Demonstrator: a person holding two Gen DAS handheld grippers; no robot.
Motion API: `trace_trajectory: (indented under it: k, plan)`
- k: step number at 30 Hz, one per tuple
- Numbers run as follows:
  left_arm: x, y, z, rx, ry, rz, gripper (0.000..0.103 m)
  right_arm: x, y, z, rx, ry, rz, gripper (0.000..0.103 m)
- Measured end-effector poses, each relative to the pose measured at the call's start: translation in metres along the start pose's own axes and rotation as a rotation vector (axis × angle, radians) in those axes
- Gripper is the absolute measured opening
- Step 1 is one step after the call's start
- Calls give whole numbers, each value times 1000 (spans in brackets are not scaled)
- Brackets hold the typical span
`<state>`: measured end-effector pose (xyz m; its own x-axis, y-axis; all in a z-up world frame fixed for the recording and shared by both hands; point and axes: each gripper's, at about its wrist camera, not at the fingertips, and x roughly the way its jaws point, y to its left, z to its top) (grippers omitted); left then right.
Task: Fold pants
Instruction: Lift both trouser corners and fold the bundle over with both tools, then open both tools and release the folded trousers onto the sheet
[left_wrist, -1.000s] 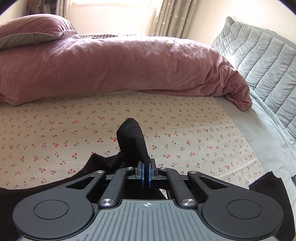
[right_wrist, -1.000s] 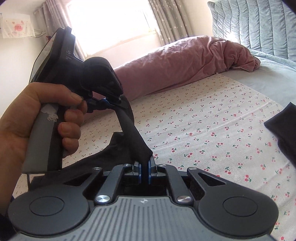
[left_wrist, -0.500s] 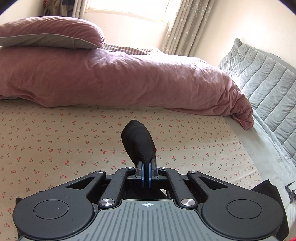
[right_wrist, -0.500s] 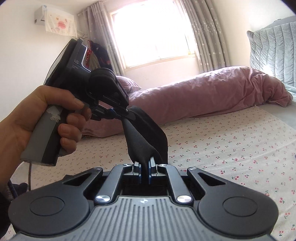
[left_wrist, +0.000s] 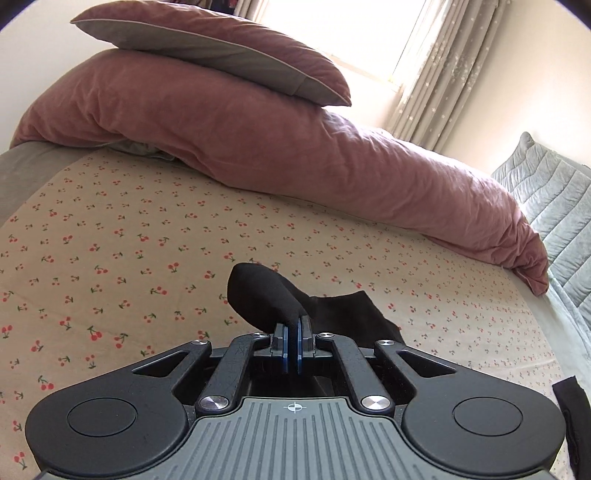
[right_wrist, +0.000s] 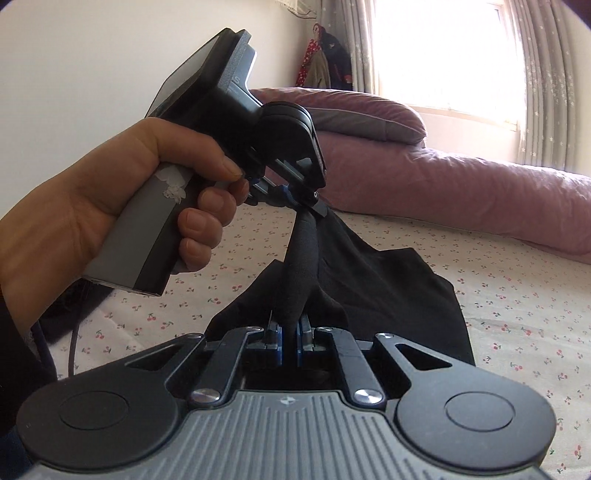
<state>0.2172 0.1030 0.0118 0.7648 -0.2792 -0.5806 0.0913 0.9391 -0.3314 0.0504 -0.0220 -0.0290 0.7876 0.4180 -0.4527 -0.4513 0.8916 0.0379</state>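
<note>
Pants: black pants (right_wrist: 388, 295) hang in the middle of the right wrist view, one bunched edge lifted off the bed, the rest draping down onto the cherry-print sheet (right_wrist: 517, 273) at centre right.
Left hand-held gripper: left hand-held gripper (left_wrist: 294, 334), at bottom centre of its own view, is clamped tight on a rolled wad of the black cloth; in the right wrist view it sits at upper left, held in the person's hand (right_wrist: 110, 206).
Right hand-held gripper: right hand-held gripper (right_wrist: 290, 328), bottom centre, is also pinched closed on the same taut strip of fabric.
Done so far: both ends of one edge are gripped and raised; I judge a fold is under way.
Left to do: the cloth is not yet laid flat or squared; the lifted edge must be set down and any further folds made.
Surroundings: pink duvet (left_wrist: 295, 158) and pillow (left_wrist: 207, 55) across the top of the left wrist view; curtains (right_wrist: 546, 74) at upper right.
</note>
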Motion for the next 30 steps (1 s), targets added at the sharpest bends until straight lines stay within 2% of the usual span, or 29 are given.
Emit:
trace_trajectory:
  k: [3,6,9,12,15,18,25,27,30]
  plan:
    - [17,19,-12,-21,4,-3,2,23,4,-8,45,60,37,0]
    - [24,31,-16,-6,22,31,2,38,5,-13,95,102,65,0]
    - [19,41,-19,-8,1,18,3,50,2,-10,102,106,77,0]
    - [28,50,-20,-32,22,19,3,48,11,-12,100,105,75,0]
    - [38,51,-21,-5,40,14,3,50,9,-13,99,104,80,0]
    - [37,52,-21,-23,35,-5,3,49,0,-11,161,107,118,0]
    - [38,72,-26,-105,30,-29,11,45,-18,-7,276,140,211,16]
    - [33,75,-27,-130,30,-44,13,38,-19,-3,276,160,240,22]
    - [23,76,-26,-153,10,-58,15,26,-14,1,248,164,253,23]
